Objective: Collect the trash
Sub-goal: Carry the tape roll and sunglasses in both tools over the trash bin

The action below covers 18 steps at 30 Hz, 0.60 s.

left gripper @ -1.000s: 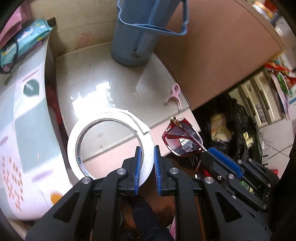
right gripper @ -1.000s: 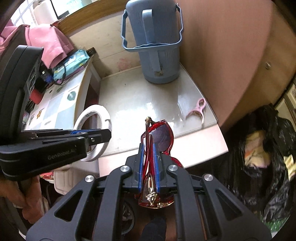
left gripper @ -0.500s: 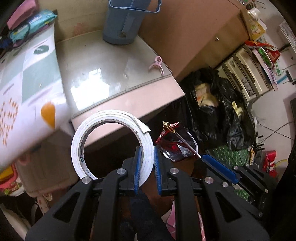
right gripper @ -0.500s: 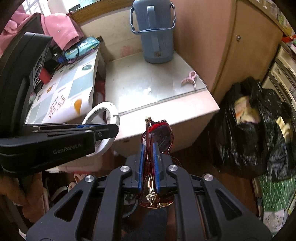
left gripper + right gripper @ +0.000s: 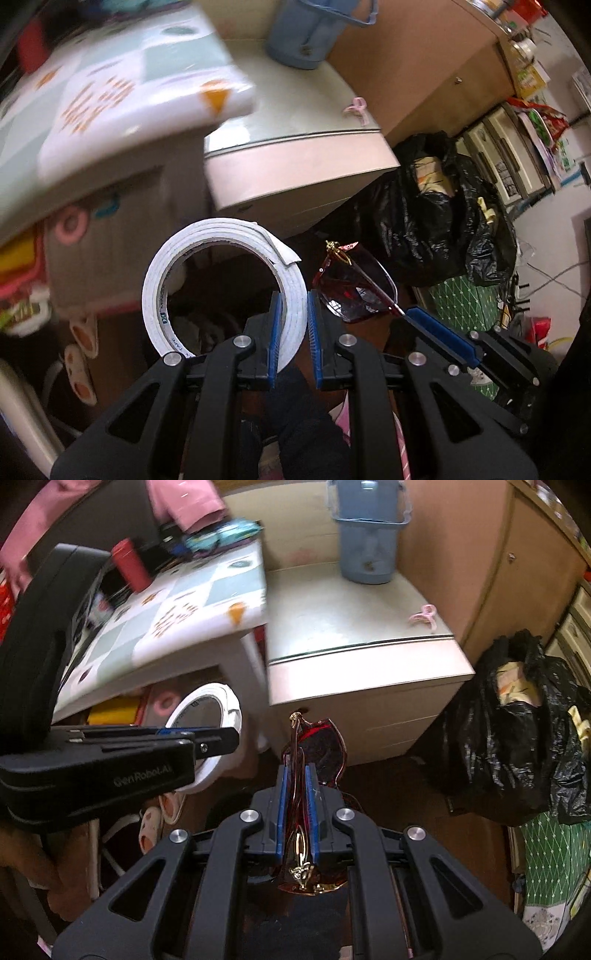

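Note:
My left gripper [image 5: 291, 306] is shut on the rim of a white tape roll [image 5: 192, 251], held in the air in front of the furniture. The same tape roll [image 5: 221, 701] shows in the right wrist view behind the left gripper [image 5: 221, 740]. My right gripper [image 5: 297, 775] is shut on a pair of red sunglasses [image 5: 321, 746] with gold trim. Those sunglasses [image 5: 354, 288] appear to the right of the tape in the left wrist view, clamped by the right gripper [image 5: 410, 314]. A black trash bag [image 5: 517, 731], open and stuffed with waste, stands on the floor at the right.
A pink cabinet [image 5: 365, 679] with a glass top carries a blue bucket [image 5: 365, 531] and a pink clip [image 5: 424, 616]. A patterned table [image 5: 177, 613] stands to its left with clutter. A wooden cupboard [image 5: 498, 572] rises behind the trash bag [image 5: 436, 229]. A green mat [image 5: 546, 860] lies on the floor.
Both grippers have drawn back from the cabinet top with the tape and the sunglasses still held. The cabinet front and the floor now show, and the trash bag is more fully in view.

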Tool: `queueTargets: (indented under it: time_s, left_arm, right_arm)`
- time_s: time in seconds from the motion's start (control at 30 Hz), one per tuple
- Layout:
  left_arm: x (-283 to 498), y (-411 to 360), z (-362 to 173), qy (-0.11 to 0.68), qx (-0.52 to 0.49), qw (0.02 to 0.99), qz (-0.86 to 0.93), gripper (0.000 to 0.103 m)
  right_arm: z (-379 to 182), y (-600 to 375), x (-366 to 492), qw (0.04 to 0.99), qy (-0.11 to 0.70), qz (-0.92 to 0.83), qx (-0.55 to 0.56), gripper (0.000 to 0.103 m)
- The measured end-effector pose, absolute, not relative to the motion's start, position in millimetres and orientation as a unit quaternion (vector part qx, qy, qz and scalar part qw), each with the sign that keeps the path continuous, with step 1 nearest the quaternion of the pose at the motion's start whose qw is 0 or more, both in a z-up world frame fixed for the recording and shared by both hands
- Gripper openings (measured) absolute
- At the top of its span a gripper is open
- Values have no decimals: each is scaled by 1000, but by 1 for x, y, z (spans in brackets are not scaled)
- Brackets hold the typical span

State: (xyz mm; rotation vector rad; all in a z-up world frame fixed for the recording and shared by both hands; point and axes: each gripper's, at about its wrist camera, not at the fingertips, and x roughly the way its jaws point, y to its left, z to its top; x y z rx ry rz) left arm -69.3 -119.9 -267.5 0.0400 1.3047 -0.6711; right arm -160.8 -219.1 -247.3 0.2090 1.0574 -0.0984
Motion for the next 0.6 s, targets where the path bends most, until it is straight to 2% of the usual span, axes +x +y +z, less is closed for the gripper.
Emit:
queueTargets:
  time_s: [0.6]
  left_arm:
    - [-99, 0, -339, 642, -46, 740, -195, 14]
  right_arm:
    - [-311, -114, -159, 826, 557, 66, 53, 10]
